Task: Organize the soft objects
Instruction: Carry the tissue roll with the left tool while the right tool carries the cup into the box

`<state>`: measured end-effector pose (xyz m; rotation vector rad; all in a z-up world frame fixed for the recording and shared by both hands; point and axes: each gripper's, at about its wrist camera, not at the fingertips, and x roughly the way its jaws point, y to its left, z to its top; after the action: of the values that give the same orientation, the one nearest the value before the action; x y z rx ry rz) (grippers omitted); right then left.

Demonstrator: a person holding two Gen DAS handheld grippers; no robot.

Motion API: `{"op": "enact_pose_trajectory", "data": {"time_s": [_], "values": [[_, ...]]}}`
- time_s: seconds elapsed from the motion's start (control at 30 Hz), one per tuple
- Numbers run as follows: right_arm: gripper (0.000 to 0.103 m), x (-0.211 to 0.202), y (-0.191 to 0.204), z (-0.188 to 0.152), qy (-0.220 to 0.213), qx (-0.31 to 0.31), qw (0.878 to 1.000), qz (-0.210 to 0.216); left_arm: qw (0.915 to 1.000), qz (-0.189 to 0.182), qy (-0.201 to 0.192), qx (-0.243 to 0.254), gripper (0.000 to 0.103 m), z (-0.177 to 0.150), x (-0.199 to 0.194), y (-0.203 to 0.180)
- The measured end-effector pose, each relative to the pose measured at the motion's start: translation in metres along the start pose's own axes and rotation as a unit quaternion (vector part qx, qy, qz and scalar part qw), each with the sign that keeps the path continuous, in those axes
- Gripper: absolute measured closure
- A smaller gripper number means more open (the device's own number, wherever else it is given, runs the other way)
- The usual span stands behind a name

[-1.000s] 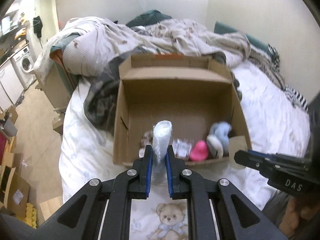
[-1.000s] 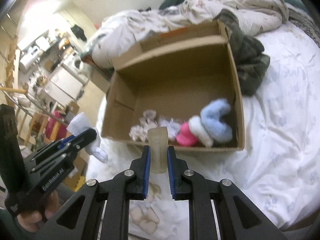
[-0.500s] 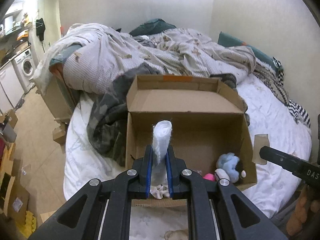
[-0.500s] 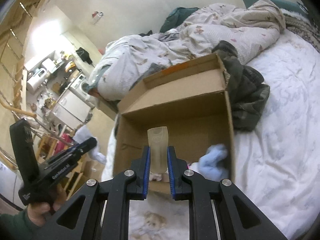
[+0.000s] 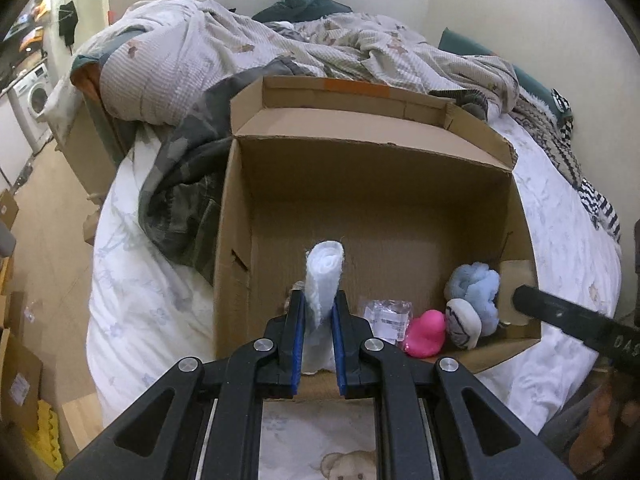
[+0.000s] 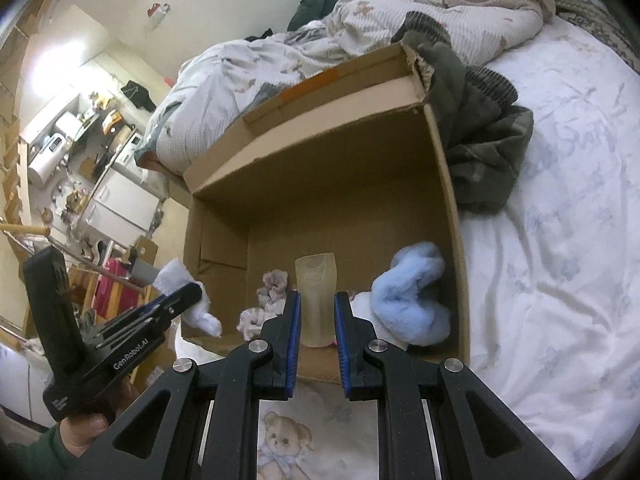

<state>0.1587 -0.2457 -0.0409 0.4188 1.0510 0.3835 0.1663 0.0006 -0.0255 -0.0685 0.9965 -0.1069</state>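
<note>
An open cardboard box stands on the bed. Inside lie a fluffy blue soft toy, a pink duck, a white soft piece, a clear plastic packet and a grey fluffy item. My left gripper is shut on a rolled white cloth, just over the box's near wall. My right gripper is shut on a translucent beige soft piece, at the near wall's right side. The left gripper also shows in the right wrist view.
A rumpled quilt and a dark camouflage garment lie behind and beside the box. A white sheet covers the bed. A washing machine and cardboard boxes stand on the floor at left.
Both grippers dipped back toward the box after rising; the box now looks closer and its contents show again. Both still hold their items.
</note>
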Motion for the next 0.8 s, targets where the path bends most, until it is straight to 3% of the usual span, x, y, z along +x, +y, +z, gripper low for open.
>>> {"op": "enact_pose_trajectory", "data": {"time_s": [0.33, 0.8], "values": [[0.085, 0.021, 0.005, -0.004, 0.031, -0.018, 0.999, -0.017, 1.0000, 0.005, 0.003, 0.006, 0.091, 0.000, 0.009, -0.008], [0.084, 0.028, 0.014, -0.004, 0.034, -0.032, 0.999, -0.025, 0.9992, 0.028, 0.006, 0.026, 0.087, -0.005, 0.015, -0.015]]}}
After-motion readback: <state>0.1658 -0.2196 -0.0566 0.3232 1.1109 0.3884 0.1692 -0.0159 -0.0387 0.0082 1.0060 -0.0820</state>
